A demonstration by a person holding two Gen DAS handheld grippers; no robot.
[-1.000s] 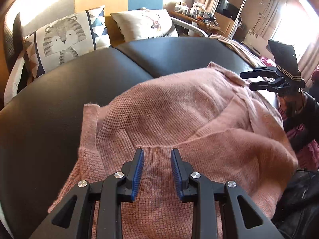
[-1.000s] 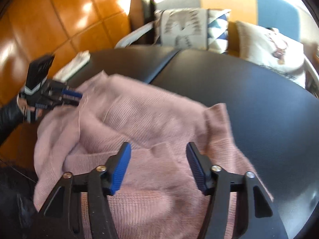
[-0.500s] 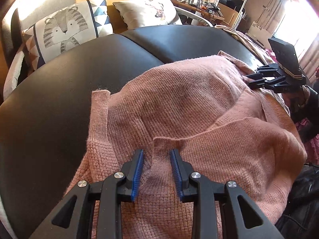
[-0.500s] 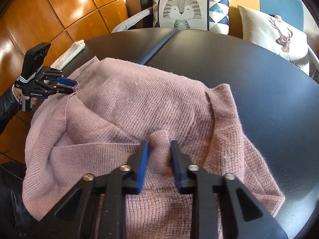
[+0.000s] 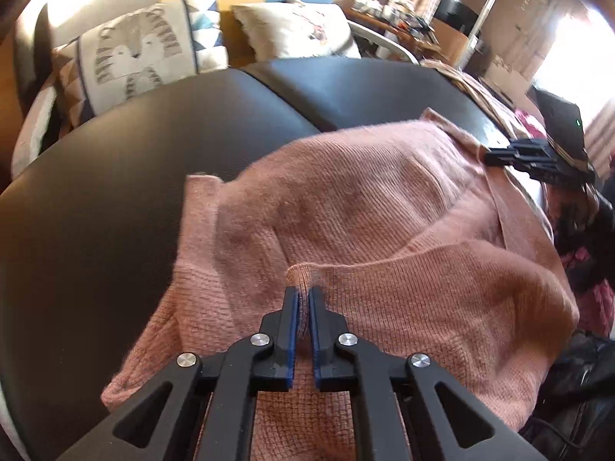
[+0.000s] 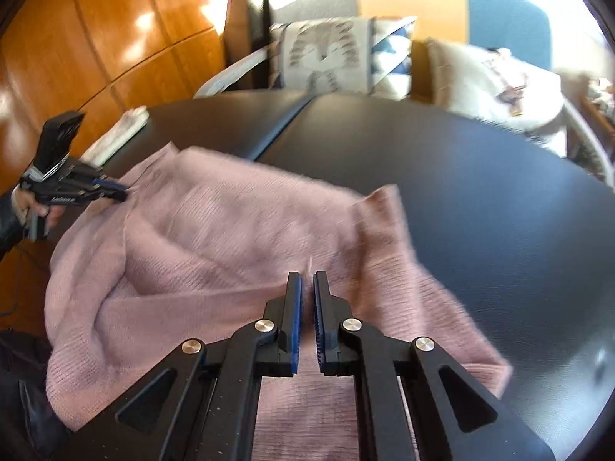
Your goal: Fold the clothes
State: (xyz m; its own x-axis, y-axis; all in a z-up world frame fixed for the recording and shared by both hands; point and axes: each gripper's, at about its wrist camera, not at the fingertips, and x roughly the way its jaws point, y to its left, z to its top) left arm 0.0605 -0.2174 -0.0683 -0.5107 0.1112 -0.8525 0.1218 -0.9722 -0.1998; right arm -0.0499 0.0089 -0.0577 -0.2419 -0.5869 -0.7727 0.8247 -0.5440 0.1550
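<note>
A pink knit sweater lies rumpled on the black padded table. In the left wrist view my left gripper is closing its jaws on a raised pinch of the knit near the hem, and the blue pads press it. The right gripper shows at the sweater's far right edge. In the right wrist view the sweater looks paler, and my right gripper is closing on a fold of it, pads tight on the cloth. The left gripper meets the sweater's far left edge, with a hand around its handle.
A tiger-print pillow and a white deer pillow lean on a sofa behind the table. A white folded cloth lies at the table's left rim. Dark clothing hangs off the near right edge. Wooden wall panels stand left.
Both grippers went from open above the sweater to shut on pinches of the knit. The cloth has bunched up between the pads, and the right gripper's view has shifted slightly.
</note>
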